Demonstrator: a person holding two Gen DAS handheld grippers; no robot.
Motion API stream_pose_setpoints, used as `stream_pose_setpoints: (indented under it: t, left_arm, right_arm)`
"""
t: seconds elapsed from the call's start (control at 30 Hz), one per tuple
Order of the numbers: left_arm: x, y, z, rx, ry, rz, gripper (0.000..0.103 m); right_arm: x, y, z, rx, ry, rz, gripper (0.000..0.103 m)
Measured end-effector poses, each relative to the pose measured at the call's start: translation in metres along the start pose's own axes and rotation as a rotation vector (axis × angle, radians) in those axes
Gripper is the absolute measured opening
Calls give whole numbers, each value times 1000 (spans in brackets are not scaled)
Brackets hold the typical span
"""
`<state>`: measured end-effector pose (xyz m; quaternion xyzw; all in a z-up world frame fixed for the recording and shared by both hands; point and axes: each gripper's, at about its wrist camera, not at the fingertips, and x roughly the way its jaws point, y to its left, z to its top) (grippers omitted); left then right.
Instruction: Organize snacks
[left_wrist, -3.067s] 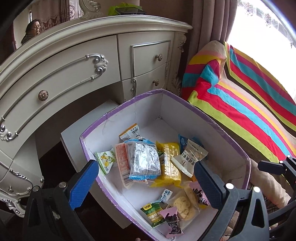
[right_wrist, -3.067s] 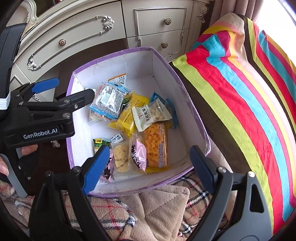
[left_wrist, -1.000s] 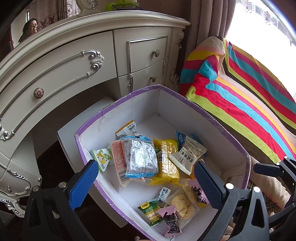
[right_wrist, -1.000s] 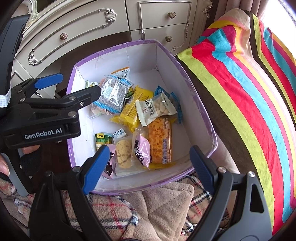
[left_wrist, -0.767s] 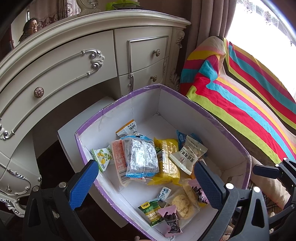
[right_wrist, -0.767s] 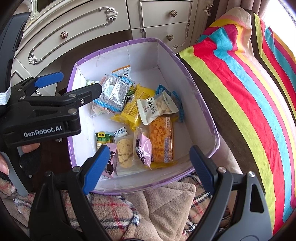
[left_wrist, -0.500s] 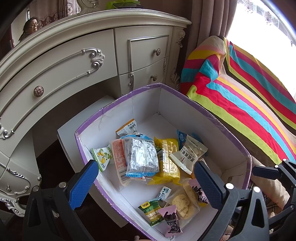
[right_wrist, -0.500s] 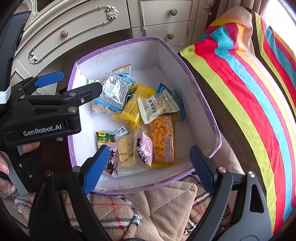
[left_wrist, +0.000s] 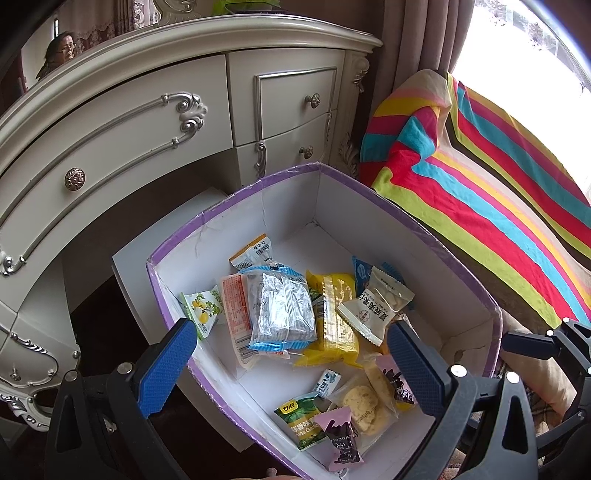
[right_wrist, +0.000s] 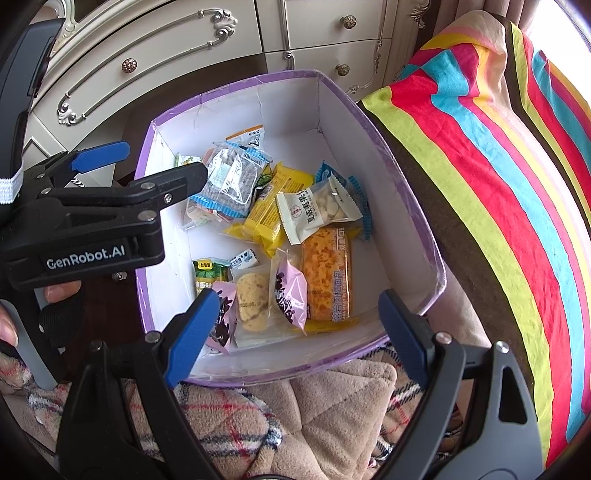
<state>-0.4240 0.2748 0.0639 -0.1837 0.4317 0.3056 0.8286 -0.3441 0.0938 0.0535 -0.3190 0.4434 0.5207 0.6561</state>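
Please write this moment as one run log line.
left gripper: open, empty | right gripper: open, empty | snacks: in box

Both grippers hang with jaws spread wide and nothing between the blue pads. The left gripper (left_wrist: 291, 365) points toward 12 o'clock. The right gripper (right_wrist: 295, 325) does likewise, and in its view the left gripper sits at 9 o'clock, a person's fingers (right_wrist: 61, 291) beneath its body.

"GenRobot.AI" on the left gripper (right_wrist: 159, 173); "Peas Garlic" on green packet (left_wrist: 299, 421).
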Motion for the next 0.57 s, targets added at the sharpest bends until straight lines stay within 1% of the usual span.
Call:
stream_pose_setpoints:
  t: [0.23, 0.43, 0.57]
  left_arm:
    - [0, -1, -1, -2, 6, -3, 103]
    - [5, 0, -2, -6, 29, -16, 103]
    - [5, -2, -4, 0, 25, -18, 103]
  right_arm:
    - [1, 0, 1, 3, 1, 0, 89]
    - [2, 2, -1, 1, 3, 2, 89]
    - [1, 1, -5, -1, 5, 8, 89]
